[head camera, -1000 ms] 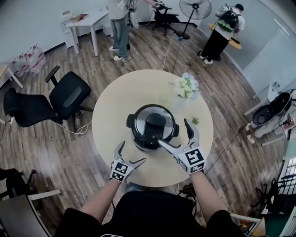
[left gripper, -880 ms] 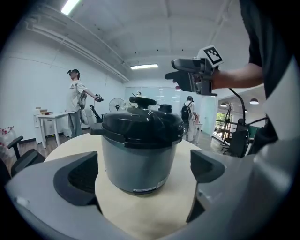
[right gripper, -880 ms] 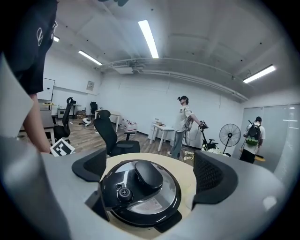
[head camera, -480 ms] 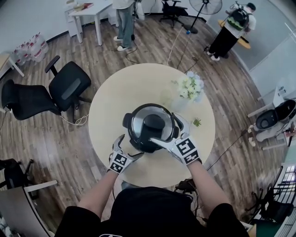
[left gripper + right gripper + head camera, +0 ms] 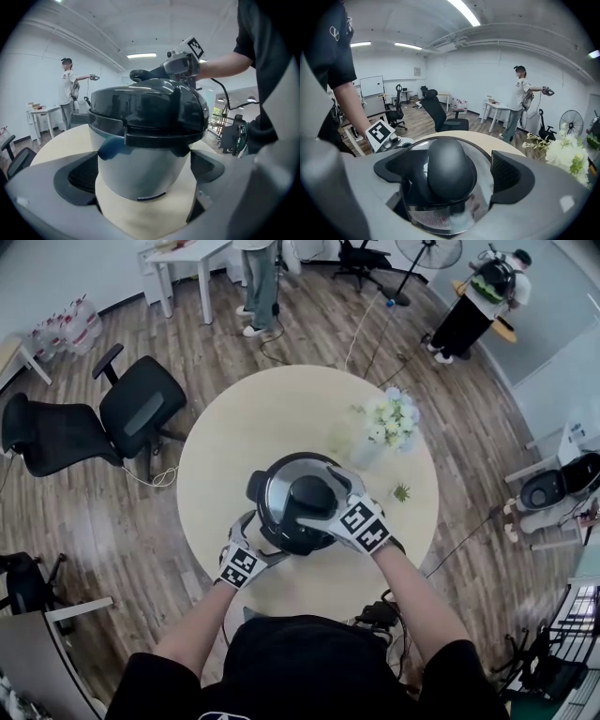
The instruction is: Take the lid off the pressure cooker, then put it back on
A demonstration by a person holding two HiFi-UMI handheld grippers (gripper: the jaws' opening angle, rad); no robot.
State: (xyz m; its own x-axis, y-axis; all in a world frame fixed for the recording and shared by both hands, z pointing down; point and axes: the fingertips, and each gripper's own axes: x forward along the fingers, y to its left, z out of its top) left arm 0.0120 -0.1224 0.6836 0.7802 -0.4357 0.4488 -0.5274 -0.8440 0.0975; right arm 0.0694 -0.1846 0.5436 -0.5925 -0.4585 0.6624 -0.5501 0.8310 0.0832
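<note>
Pressure cooker (image 5: 140, 154) sat on tabletop (image 5: 253, 418), lid (image 5: 279, 482) on, left gripper (image 5: 143, 180) fingers apart flanking its body, right gripper (image 5: 450, 172) fingers apart astride lid handle (image 5: 446, 164)

Shirt (image 5: 300, 667): black, short-sleeved, loose at the shoulders.
Sleeve (image 5: 328, 51): black, with a small white emblem (image 5: 334, 33) near the shoulder.
Left gripper (image 5: 263, 540): pale grey shell, dark ribbed pads (image 5: 82, 176).
Right gripper (image 5: 324, 499): same grey shell and dark pads.
Marker cubes (image 5: 364, 526): white, black square patterns.
</note>
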